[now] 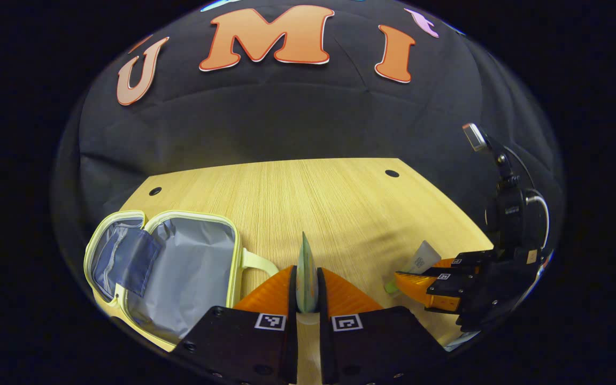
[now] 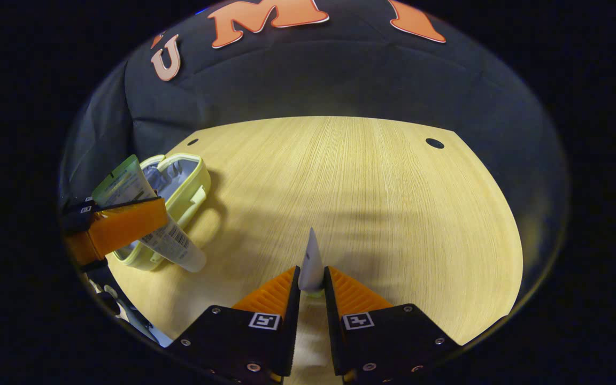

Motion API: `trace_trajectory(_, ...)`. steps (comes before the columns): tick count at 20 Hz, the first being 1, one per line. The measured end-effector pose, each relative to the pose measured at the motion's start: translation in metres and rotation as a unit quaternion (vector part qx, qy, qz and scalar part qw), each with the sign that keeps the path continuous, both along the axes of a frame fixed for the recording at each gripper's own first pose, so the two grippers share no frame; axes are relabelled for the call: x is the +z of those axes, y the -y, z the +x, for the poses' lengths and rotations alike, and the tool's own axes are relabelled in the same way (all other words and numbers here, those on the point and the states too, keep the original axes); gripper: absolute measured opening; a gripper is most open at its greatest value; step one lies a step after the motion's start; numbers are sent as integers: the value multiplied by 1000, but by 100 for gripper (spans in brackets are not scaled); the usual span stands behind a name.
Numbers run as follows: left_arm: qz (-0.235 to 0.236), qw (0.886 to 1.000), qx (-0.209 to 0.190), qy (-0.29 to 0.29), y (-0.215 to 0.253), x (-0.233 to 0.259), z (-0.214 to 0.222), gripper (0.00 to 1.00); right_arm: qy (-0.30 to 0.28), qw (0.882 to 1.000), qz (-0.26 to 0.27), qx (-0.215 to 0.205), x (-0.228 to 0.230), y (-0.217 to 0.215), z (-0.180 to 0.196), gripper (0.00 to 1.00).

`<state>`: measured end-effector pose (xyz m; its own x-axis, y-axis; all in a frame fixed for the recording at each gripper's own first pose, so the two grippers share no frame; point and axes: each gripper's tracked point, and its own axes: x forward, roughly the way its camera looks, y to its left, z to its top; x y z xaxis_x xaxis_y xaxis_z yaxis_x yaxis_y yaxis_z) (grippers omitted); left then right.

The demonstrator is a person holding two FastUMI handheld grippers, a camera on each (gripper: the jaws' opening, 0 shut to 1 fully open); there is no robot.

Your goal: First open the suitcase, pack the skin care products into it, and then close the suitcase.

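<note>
Left claw (image 1: pixel 306 299) is seen pinching a green tube (image 1: pixel 306 278), both fingers pressed on its flat sides, crimped end pointing up and away. In the right gripper view the same left claw (image 2: pixel 110 227) is seen at the left edge, with the green tube (image 2: pixel 147 219) held across the near end of the suitcase, cap end down toward the bench.

Right claw (image 2: pixel 312 291) is seen pinching a pale grey tube (image 2: pixel 311 264), fingers pressed on both flat sides, thin crimped edge pointing forward. In the left gripper view the right claw (image 1: pixel 436 283) is seen low at the right, with the grey tube (image 1: pixel 420 262) sticking out up and left between its fingers; whether the tube is touching the bench cannot be told.

Suitcase (image 1: pixel 179 267), a small pale-yellow zip case, is laid open near the bench's left edge, grey lining exposed, mesh pocket in the left half, handle (image 1: pixel 257 262) on its right side. In the right gripper view the suitcase (image 2: pixel 182 184) is seen toward the far left corner.

Wooden bench (image 1: pixel 329 203) is marked by two dark holes near its far edge. Nothing is seen inside the suitcase.
</note>
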<state>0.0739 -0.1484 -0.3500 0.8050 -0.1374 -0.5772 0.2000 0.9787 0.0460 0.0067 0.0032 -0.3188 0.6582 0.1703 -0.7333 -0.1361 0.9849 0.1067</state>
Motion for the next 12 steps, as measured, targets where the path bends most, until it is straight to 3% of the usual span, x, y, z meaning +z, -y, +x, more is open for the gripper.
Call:
trace_trajectory(2, -7, 1000, -6, -5, -7, 18, -3, 17, 15, 1000, 17, 5, 15, -6, -1, 29)
trace_trajectory(3, -10, 1000, -7, -11, -12, 28, -4, 17, 16, 1000, 25, 7, 21, -10, -3, 24)
trace_trajectory(7, -26, 999, -19, -34, -50, 74, -13, 17, 10, 998, 60, 11, 38, -28, -8, 34)
trace_trajectory(8, -23, 998, -18, -51, -69, 80, -16, 17, 8, 998, 67, 9, 42, -33, -9, 29)
trace_trajectory(10, -5, 995, -11, -98, -110, 83, -18, 17, 6, 997, 72, -3, 47, -42, -9, 29)
trace_trajectory(11, 13, 993, -11, -117, -132, 82, -17, 17, 6, 997, 77, -9, 49, -49, -10, 24)
trace_trajectory(12, 34, 990, -16, -136, -153, 79, -13, 17, 10, 997, 81, -19, 51, -55, -9, 29)
